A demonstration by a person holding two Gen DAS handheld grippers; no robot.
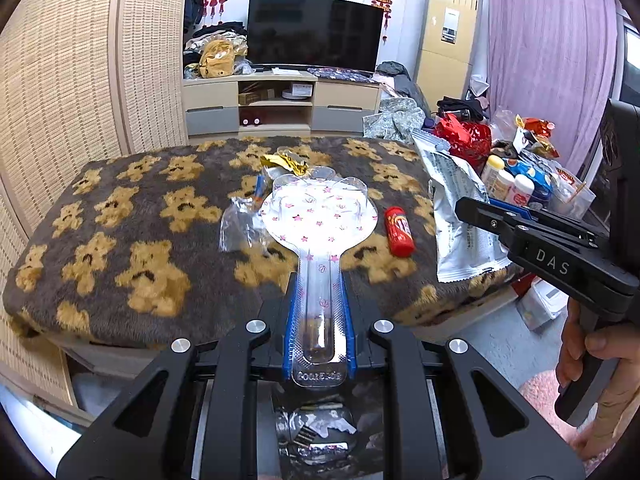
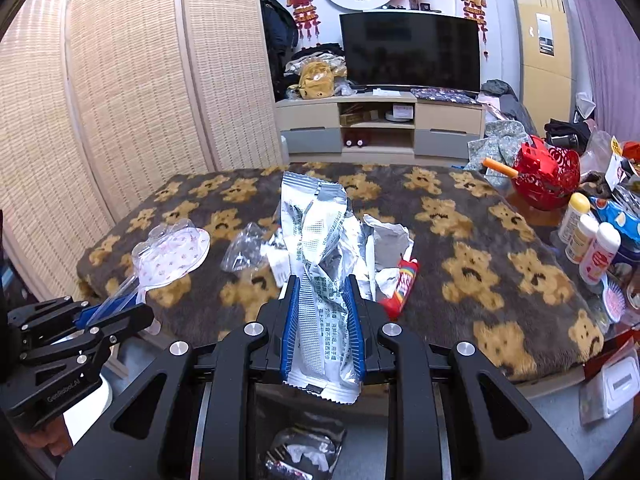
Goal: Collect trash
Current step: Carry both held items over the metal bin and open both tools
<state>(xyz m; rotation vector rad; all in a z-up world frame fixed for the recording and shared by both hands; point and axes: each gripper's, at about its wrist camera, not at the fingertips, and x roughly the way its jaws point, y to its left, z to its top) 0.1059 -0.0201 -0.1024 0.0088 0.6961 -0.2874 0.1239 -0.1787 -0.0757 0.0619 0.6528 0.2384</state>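
My left gripper [image 1: 319, 320] is shut on a clear plastic blister pack [image 1: 320, 220] with pink stars, held by its long stem above the near edge of the bear-print table [image 1: 140, 216]. It also shows in the right wrist view [image 2: 172, 256]. My right gripper [image 2: 323, 316] is shut on a silver foil bag [image 2: 320, 240] with printed text, held upright; this bag shows in the left wrist view [image 1: 460, 216]. A red candy tube [image 1: 398, 230] lies on the table between them. A clear crumpled wrapper [image 1: 236, 224] and a gold foil wrapper [image 1: 284, 162] lie further back.
A trash bin with wrappers sits below both grippers [image 1: 316, 432] [image 2: 304, 452]. Bottles [image 2: 592, 240], a red cut-out basket [image 2: 548, 176] and bags crowd the table's right side. A woven folding screen [image 2: 120, 100] stands left. A TV stand [image 1: 280, 100] is beyond.
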